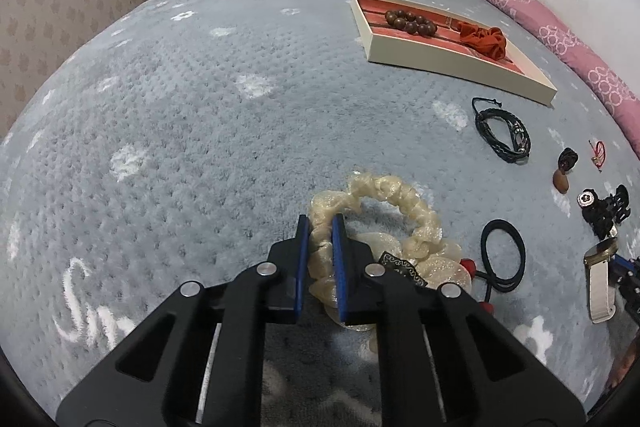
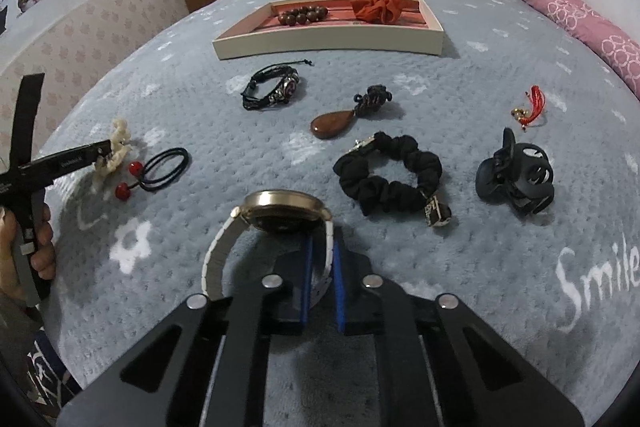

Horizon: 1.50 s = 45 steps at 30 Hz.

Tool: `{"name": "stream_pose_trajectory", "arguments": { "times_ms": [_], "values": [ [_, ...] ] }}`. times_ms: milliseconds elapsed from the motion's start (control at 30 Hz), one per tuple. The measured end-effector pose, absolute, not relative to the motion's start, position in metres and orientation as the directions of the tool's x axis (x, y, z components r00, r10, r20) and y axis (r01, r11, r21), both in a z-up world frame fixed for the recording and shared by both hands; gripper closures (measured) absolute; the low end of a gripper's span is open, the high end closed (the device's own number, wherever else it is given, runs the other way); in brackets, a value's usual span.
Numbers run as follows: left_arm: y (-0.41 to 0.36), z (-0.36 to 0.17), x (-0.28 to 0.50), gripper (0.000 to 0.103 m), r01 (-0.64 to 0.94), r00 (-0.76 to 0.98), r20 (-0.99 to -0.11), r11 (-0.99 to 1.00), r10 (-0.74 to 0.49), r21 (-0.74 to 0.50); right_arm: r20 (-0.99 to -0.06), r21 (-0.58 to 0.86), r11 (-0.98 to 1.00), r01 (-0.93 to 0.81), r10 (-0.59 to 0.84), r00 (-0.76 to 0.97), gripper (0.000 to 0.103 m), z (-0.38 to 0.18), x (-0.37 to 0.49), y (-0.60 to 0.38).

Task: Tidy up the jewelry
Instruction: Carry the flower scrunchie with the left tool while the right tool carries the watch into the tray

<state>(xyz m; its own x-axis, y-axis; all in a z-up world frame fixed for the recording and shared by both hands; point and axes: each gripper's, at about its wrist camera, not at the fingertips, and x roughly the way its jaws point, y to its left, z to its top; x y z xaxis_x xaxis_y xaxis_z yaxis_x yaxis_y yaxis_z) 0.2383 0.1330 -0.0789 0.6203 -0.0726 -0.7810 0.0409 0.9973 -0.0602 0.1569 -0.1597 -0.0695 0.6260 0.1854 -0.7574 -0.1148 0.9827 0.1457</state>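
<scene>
My left gripper (image 1: 320, 223) is shut on a cream scrunchie (image 1: 400, 195) that rests on the grey blanket; its blue pads squeeze the fabric ring's left side. My right gripper (image 2: 323, 243) is shut on the white strap of a gold-cased watch (image 2: 286, 205), whose case stands on edge just beyond the fingertips. A cream tray (image 2: 320, 45) with a red lining lies farther up the bed and holds a wooden bead bracelet (image 2: 303, 15) and a red scrunchie (image 2: 378, 7).
Loose on the blanket are a black braided bracelet (image 2: 272, 89), a brown teardrop pendant (image 2: 332, 123), a black scrunchie (image 2: 384, 175), a black claw clip (image 2: 516, 179), a red charm (image 2: 530, 107) and a black hair tie with red beads (image 2: 160, 167). A pink bolster (image 2: 580, 23) lines the right edge.
</scene>
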Motion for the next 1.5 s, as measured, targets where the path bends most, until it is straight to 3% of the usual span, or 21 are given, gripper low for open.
{"name": "stream_pose_trajectory", "arguments": {
  "times_ms": [700,1067,1300,1500],
  "values": [
    [0.101,-0.019,0.266,0.094,0.093,0.702,-0.7,0.992,-0.13,-0.091,-0.658,0.161,0.972,-0.169,0.233,0.716,0.095,-0.016,0.208,-0.165],
    [0.053,0.03,0.354,0.094,0.147,0.74,-0.648,0.984,-0.179,-0.103,-0.622,0.166,0.981,-0.096,0.18,0.762,0.095,0.013,0.305,-0.194],
    [0.03,0.021,0.427,0.094,0.141,0.708,-0.67,0.975,-0.221,-0.173,-0.623,0.159,0.987,-0.038,0.13,0.771,0.095,0.011,0.378,-0.21],
    [0.014,0.003,0.474,0.094,0.12,0.699,-0.694,0.985,-0.174,-0.126,-0.634,0.112,0.994,0.011,0.063,0.771,0.095,-0.009,0.431,-0.222]
  ]
}}
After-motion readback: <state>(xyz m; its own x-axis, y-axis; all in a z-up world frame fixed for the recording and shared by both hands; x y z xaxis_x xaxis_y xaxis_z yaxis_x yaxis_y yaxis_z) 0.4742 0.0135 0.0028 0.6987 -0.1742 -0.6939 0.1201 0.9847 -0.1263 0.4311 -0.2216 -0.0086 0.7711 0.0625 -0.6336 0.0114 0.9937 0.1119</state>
